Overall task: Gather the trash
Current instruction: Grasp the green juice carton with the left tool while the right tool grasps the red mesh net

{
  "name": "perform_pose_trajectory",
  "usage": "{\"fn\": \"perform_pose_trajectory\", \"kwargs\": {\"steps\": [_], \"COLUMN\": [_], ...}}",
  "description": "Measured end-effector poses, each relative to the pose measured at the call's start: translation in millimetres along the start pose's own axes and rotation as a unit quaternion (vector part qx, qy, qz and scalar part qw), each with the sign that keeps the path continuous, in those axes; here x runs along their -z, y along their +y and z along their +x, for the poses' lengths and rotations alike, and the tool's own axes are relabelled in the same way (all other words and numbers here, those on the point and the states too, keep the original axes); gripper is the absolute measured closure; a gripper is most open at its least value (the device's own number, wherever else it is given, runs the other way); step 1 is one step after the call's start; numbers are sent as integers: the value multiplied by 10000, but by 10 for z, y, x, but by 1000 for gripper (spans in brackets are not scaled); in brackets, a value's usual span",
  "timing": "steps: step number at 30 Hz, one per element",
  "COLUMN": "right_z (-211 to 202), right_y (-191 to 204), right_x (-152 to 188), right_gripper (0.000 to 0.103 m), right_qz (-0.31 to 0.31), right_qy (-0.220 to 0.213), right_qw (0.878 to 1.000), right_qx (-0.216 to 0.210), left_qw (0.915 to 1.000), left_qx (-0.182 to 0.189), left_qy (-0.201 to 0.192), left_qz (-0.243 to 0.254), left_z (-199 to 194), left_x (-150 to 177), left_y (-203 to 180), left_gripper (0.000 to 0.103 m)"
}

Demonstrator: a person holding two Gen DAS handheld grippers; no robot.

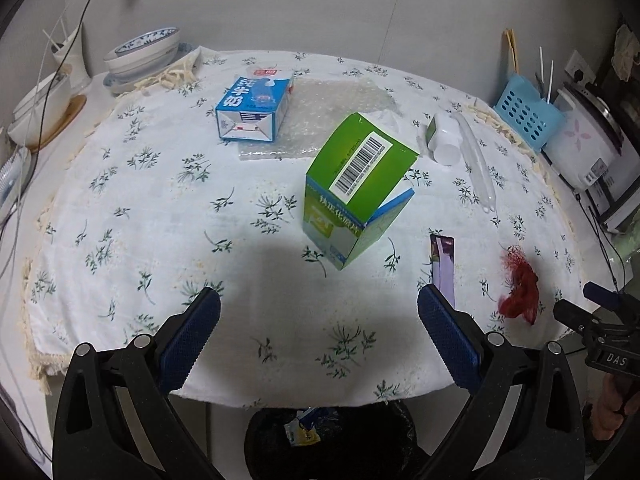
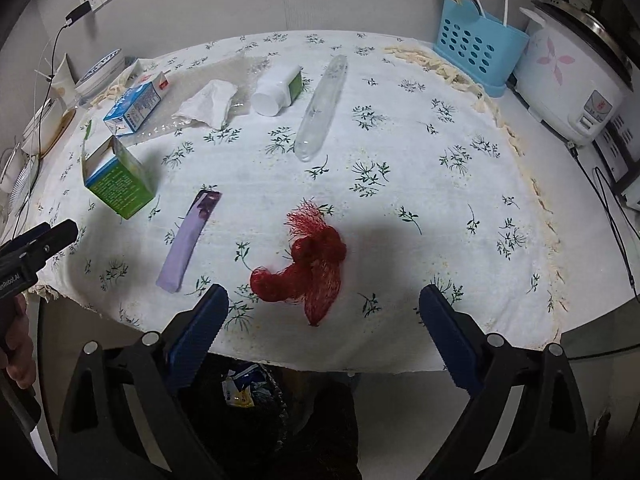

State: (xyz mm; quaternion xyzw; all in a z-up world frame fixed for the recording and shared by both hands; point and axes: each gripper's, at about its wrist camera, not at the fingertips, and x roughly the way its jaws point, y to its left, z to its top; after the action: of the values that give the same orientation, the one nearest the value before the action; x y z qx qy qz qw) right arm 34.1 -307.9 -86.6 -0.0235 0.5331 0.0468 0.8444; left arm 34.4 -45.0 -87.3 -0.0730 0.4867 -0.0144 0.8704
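Glossy cardboard green box point(image 1: 357, 184), red mesh netting point(image 2: 308, 268), matt cloth tablecloth point(image 2: 420, 208).

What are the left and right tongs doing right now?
Left tongs: open, holding nothing.
Right tongs: open, holding nothing, red mesh net just ahead.

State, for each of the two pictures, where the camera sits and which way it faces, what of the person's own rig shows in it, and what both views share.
Left wrist: sits on the left gripper, facing across the table at the green carton; its blue fingers show open, the right gripper at the right edge.
Right wrist: sits on the right gripper, facing the red mesh net; fingers open, the left gripper at the left edge.
Shared: carton, net, purple sachet, blue basket, bin below the table edge.
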Motion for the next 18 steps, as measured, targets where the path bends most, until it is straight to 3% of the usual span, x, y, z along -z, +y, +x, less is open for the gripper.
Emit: {"fn": "perform_pose_trajectory", "kwargs": {"steps": [18], "right_z": [498], "right_y": [-63], "right_x": [-215], "right_gripper": [41], "right_qz": [85], "right_qy": [523], "right_qw": [9984], "right_qx": [-189], "left_qw": [9998], "left_qx": [-71], "left_qy": [49], "left_qz": [164], "left_z": [526], "left_x": [-324], "left_y": [-190], "left_gripper": [11]}}
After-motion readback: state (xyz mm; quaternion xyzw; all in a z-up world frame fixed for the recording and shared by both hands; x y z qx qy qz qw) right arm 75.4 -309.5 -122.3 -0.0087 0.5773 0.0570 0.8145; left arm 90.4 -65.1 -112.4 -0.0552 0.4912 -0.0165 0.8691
